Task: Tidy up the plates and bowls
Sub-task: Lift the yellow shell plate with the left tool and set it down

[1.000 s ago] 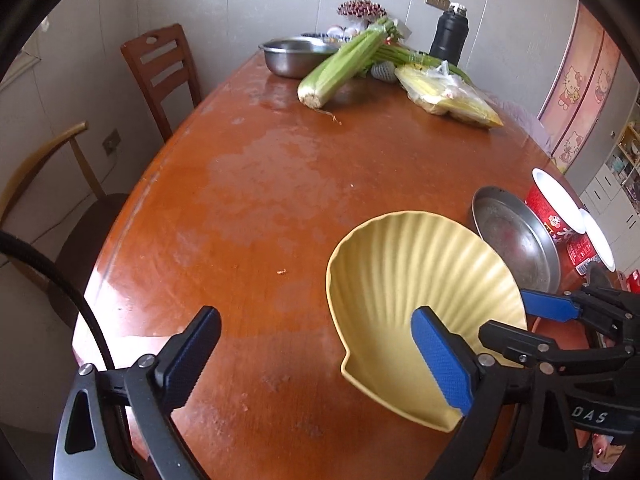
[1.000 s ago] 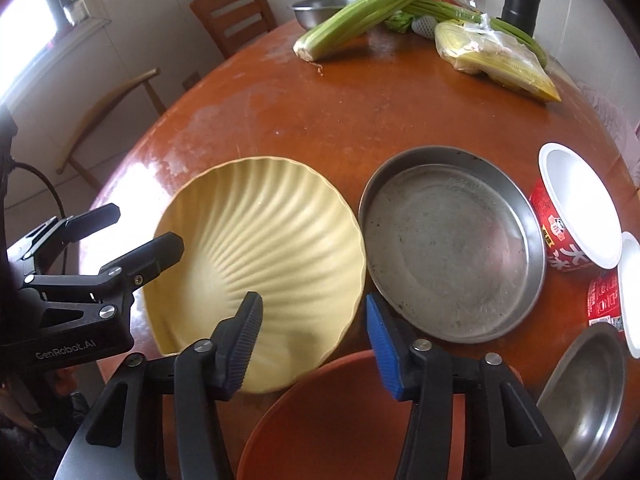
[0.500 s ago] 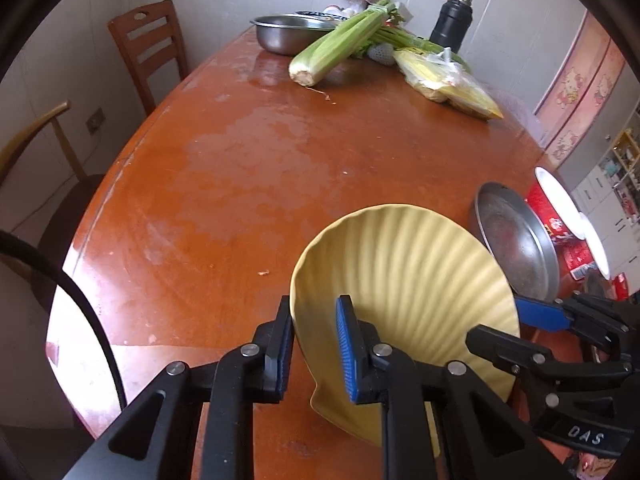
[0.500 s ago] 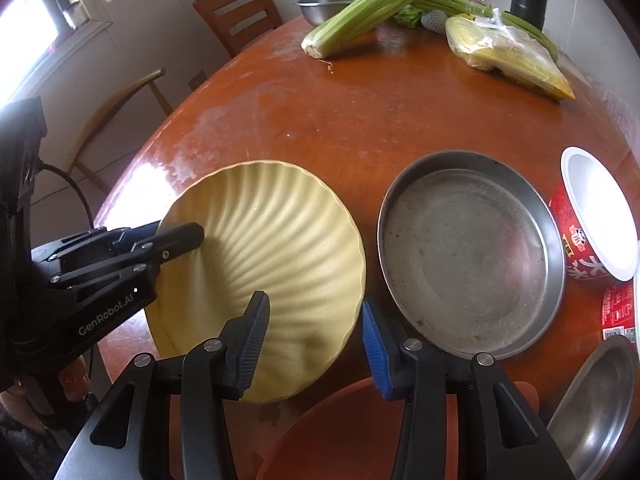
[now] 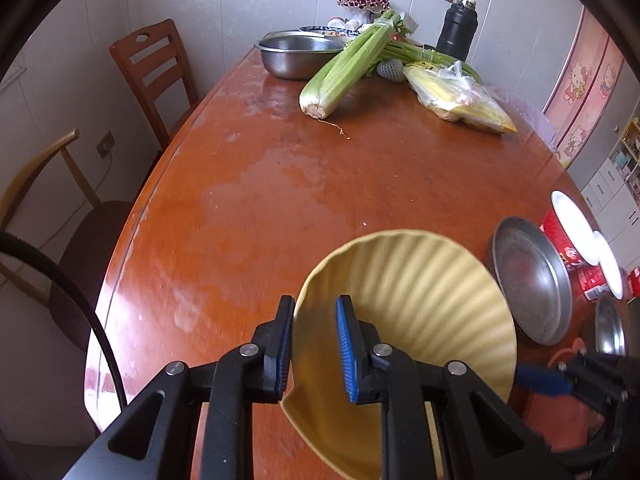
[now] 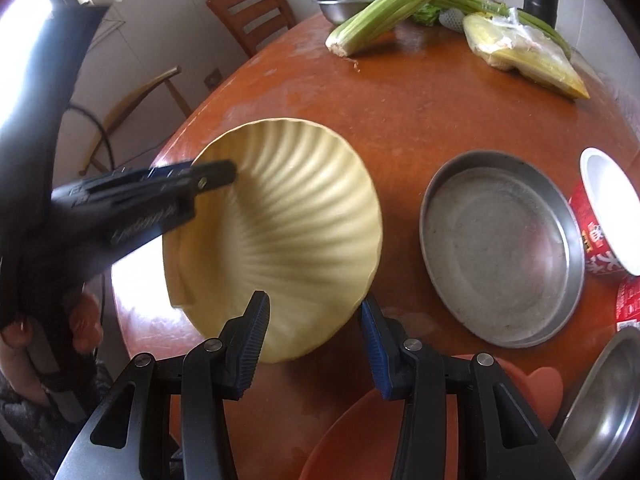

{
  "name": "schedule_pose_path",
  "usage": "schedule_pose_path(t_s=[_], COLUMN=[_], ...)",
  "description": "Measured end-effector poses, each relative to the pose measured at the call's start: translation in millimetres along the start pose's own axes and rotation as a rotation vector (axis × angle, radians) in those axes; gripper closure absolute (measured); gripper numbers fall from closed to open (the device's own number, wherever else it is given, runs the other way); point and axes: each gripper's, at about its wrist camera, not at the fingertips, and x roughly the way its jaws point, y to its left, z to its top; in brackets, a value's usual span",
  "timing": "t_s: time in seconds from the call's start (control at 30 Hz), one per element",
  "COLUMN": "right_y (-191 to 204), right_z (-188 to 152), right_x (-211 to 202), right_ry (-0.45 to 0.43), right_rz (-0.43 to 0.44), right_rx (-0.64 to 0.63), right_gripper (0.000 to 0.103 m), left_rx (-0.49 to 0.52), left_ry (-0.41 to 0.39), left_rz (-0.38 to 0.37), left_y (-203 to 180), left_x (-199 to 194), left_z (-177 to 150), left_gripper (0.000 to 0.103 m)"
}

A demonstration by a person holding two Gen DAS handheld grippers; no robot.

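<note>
A yellow shell-shaped plate is tilted steeply, its left rim lifted off the table. My left gripper is shut on that left rim; it also shows in the right wrist view clamped on the plate. My right gripper is open, its fingers straddling the plate's near lower edge without clamping it. A round steel plate lies flat to the right. An orange bowl sits under my right gripper.
A red instant-noodle cup and a steel oval dish stand at the right. Celery, a steel basin, a bag of corn and a black flask are at the far end. Chairs stand left.
My left gripper closed on the yellow plate's left rim and lifted it, tilting the plate up more steeply. My right gripper stayed open by the plate's lower edge.
</note>
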Motion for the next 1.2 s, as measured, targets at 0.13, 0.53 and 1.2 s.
schedule_pose_path(t_s=[0.13, 0.53, 1.2], right_y=[2, 0, -11], right_z=[0, -3, -8], right_x=[1, 7, -21], right_ry=[-0.002, -0.004, -0.093], right_rz=[-0.003, 0.007, -0.015], right_rx=[0.0, -0.004, 0.002], right_gripper=[0.056, 0.056, 0.056], left_rx=[0.013, 0.01, 0.004], left_ry=[0.007, 0.014, -0.054], left_rz=[0.006, -0.002, 0.032], left_y=[-2, -4, 2], left_x=[10, 25, -2], left_z=[8, 8, -1], left_gripper=[0.082, 0.082, 0.065])
